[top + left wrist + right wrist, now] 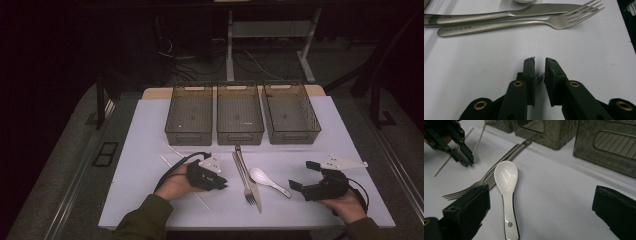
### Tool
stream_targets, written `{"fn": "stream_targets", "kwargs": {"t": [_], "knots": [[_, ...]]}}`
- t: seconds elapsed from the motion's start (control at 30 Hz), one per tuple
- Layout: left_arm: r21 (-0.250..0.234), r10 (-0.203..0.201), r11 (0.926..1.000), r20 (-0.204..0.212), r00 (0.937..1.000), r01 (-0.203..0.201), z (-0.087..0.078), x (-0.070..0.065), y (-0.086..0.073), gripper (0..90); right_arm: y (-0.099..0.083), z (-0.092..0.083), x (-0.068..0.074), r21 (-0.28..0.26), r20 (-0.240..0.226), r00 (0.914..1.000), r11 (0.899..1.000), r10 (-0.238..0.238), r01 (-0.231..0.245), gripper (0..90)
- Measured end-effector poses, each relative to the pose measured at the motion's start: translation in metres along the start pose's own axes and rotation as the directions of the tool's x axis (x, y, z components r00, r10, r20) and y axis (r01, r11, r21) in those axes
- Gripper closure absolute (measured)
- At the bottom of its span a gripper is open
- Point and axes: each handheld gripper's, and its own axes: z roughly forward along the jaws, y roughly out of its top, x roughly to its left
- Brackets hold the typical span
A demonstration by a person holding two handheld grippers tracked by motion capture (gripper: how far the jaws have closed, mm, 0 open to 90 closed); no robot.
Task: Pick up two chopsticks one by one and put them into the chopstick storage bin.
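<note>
Left hand-held gripper over a white chopstick, right one waiting wide by the spoon.

The left hand-held gripper (223, 183) sat low on the white counter (150, 130), jaws drawn nearly together with a thin white chopstick (539, 76) lying in the narrow gap; whether the pads pressed it could not be told. A second chopstick (175, 151) lay just beyond that hand. To its right, close by, lay the fork (506, 24) and knife (499, 13) side by side, handles pointing far toward the bins. Right of them the white spoon (506, 182) rested bowl-up, between the cutlery and the right hand-held gripper (303, 175), whose jaws stood wide apart with nothing between them. Three dark mesh bins (240, 117) stood in a row along the far side, well apart from both hands.
</note>
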Motion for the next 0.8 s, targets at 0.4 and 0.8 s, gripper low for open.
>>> {"fn": "stream_targets", "kwargs": {"t": [0.4, 0.8], "knots": [[-0.043, -0.044, 0.9982, -0.026, 0.9987, 0.042, 0.009, 0.022, 0.008, 83.2, 0.000, 0.001, 0.000, 0.002, 0.000, 1.0000, 1.000, 0.000, 0.000, 1.4], [-0.067, -0.102, 0.9931, -0.088, 0.9910, 0.096, 0.013, 0.049, 0.012, 83.3, 0.000, 0.000, 0.000, 0.003, -0.001, 1.0000, 1.000, 0.002, -0.002, 1.4]]}}
